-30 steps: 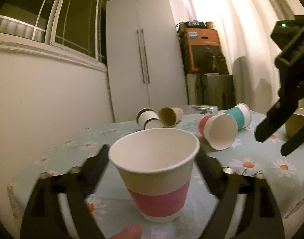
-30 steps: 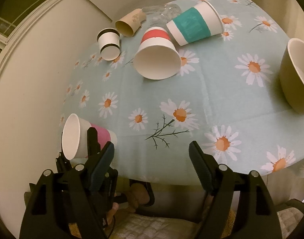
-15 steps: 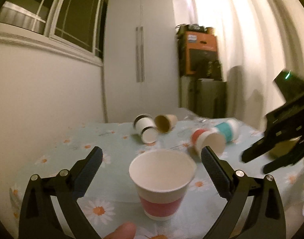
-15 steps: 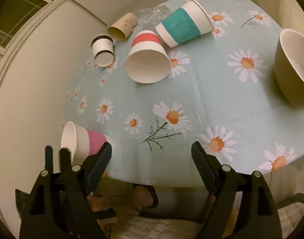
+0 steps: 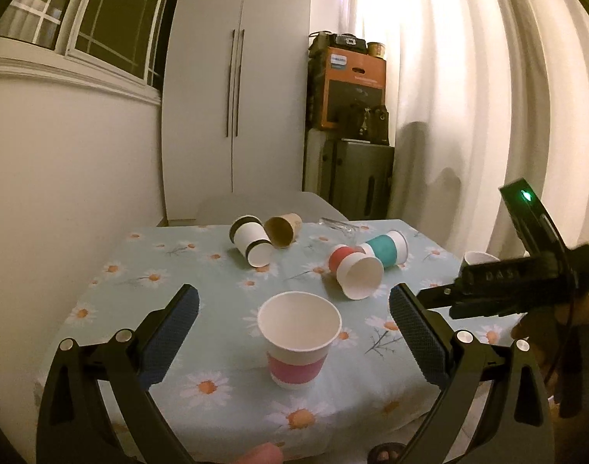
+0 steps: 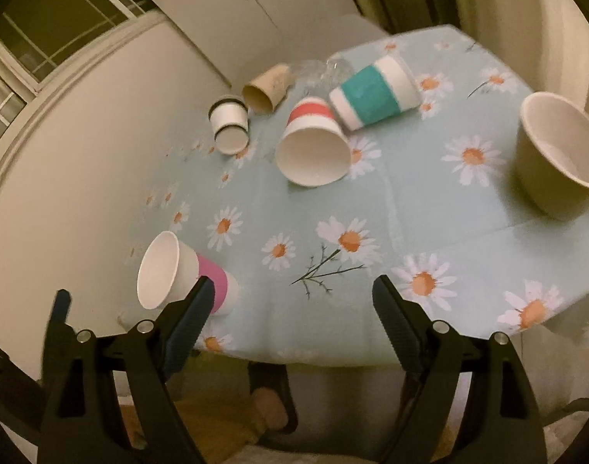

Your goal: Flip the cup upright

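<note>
A pink-banded paper cup (image 5: 297, 342) stands upright near the table's front edge; it also shows in the right wrist view (image 6: 178, 270). My left gripper (image 5: 294, 328) is open and empty, pulled back from the cup, its jaws wide on either side. My right gripper (image 6: 290, 309) is open and empty above the front edge; its body shows in the left wrist view (image 5: 518, 278). A red-banded cup (image 5: 354, 272), a teal-banded cup (image 5: 385, 249), a black-ringed cup (image 5: 252, 245) and a brown cup (image 5: 281, 226) lie on their sides farther back.
The table carries a light blue daisy cloth (image 5: 178, 270). A beige bowl-like cup (image 6: 557, 154) stands upright at the right. A clear plastic item (image 6: 321, 69) lies at the back. A wall runs along the left, a cupboard and curtain behind.
My left gripper let go of the pink-banded cup, opened wide and drew back and up. The cup stays upright. My right gripper shifted slightly back.
</note>
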`<state>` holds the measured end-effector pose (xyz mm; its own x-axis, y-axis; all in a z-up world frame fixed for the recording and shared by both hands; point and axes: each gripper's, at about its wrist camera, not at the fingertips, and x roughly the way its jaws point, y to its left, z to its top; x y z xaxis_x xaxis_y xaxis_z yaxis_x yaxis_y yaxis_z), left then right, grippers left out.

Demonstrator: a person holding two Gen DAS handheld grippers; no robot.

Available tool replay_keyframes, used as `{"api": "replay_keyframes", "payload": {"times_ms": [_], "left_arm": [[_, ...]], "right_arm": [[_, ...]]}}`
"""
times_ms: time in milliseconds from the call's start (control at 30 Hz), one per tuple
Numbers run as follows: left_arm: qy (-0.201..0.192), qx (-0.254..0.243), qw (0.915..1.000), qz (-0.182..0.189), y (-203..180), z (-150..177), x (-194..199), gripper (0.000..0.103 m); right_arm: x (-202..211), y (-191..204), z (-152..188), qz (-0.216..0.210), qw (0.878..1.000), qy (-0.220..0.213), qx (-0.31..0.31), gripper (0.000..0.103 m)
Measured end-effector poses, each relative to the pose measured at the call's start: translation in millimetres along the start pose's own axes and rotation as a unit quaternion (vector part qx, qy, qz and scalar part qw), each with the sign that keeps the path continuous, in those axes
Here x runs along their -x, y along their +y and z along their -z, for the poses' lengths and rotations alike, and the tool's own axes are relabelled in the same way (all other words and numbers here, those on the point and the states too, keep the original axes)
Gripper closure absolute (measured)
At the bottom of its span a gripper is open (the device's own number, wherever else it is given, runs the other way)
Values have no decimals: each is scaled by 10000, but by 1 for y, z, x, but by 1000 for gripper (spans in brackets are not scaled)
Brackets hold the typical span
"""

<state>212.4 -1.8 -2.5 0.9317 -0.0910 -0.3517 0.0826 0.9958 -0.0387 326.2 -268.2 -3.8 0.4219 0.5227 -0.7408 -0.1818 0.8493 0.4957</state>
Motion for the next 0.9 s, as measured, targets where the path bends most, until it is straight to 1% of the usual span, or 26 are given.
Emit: {"api": "replay_keyframes", "payload": {"times_ms": [133,233,300,367,533,600,700,800,900], "left_arm": [[69,138,9998,128,9,-1,17,7],[138,125,9997,141,12,2,30,7],[195,17,9998,45,12,4,38,7],[240,10,9997,-30,14,5,45,7],[343,269,9990,-122,26,11,63,7],[399,286,9987,-121,27,12,69,7],[263,228,9990,-267,26,13,84,7],[80,325,9990,-303,27,13,102,7],[78,387,9988,-275,28,14,114,7]], "right_arm": [[22,0,17,-60,9993,-357,121,20],[38,5,32,-30,9981,-571,251,19],[48,10,41,0,9965,-722,420,17],[53,15,48,-87,9955,-791,522,15],[65,30,68,-136,9929,-890,775,15],[72,37,78,-37,9906,-1056,870,15],[82,46,93,-23,9874,-1202,1031,15],[93,53,110,-50,9839,-1331,1191,15],[104,62,127,-400,9787,-1398,1452,15]]}}
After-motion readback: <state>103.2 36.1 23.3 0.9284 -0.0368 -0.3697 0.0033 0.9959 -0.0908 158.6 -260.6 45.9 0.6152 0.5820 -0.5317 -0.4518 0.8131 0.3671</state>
